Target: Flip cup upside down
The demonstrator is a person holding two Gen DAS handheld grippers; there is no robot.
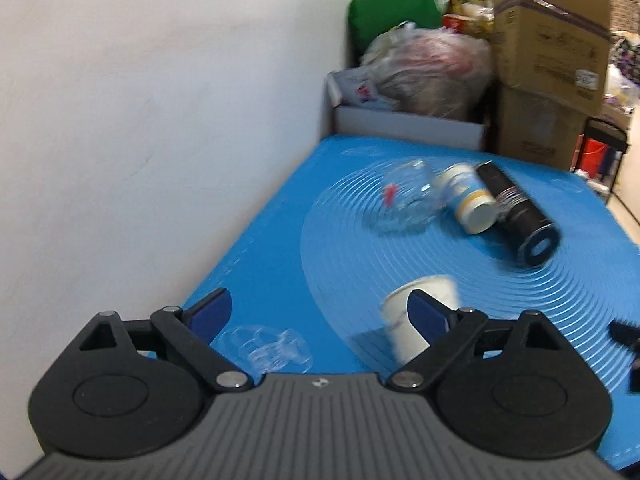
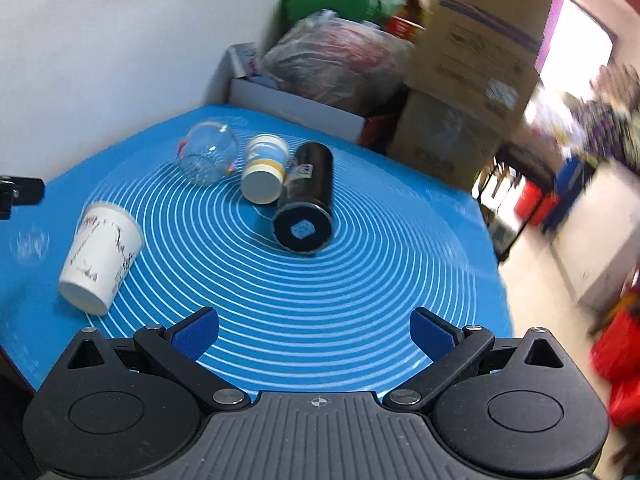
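My left gripper (image 1: pixel 320 316) and right gripper (image 2: pixel 314 332) both have jaws released; the white paper cup with dark scribbles (image 2: pixel 101 254) stands upside down, left of my right jaws.

A plain white wall (image 1: pixel 140 100) is running along the left of the tool, meeting the far corner ahead. Stacked cardboard boxes (image 2: pixel 472 80) are standing ahead and to the right, with a green bag (image 1: pixel 394 4) and a stuffed plastic bag (image 2: pixel 340 60) (contents blurred) leaning beside them. Daylight is pouring through a bright opening (image 2: pixel 580 36) far right, washing over pale floor (image 2: pixel 532 276).
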